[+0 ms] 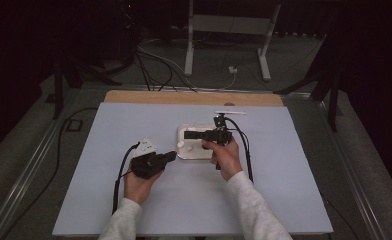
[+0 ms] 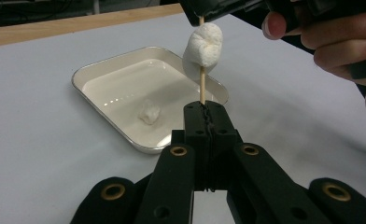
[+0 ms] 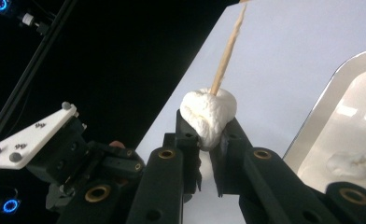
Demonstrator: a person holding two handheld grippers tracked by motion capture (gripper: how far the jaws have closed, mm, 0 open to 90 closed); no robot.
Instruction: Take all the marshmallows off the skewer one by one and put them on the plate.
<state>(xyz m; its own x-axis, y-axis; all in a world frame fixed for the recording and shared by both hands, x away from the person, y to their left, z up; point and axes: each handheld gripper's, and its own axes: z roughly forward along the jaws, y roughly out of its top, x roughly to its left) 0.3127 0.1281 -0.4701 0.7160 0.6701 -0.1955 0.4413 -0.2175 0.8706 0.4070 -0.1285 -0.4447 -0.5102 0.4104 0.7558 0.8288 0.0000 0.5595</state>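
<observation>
Left gripper [image 2: 204, 109] with jaws together, clamped on the lower end of a thin wooden skewer [image 2: 202, 86] standing upright at centre frame in the left gripper view. Marshmallow [image 2: 202, 46] threaded on that skewer, higher up the stick, well clear of the left jaws. Right gripper [image 3: 209, 133] with jaws pinched on the marshmallow's sides, squashing it a little, the skewer running away from them toward the upper right of the right gripper view. Long axis of the stick thus straight from one set of jaws to the other; marshmallow at the right gripper's end, so right hand [image 1: 225, 155] the nearer, and any slide of the marshmallow likely to go along the stick. Metal tray [image 2: 97, 70] on the pale bench [image 2: 31, 130] just behind the skewer, left of centre, with a second marshmallow piece [image 2: 149, 113] lying inside. Nothing between the grippers but the stick itself; tray rim close below in the high view, the only thing likely to be bumped.
</observation>
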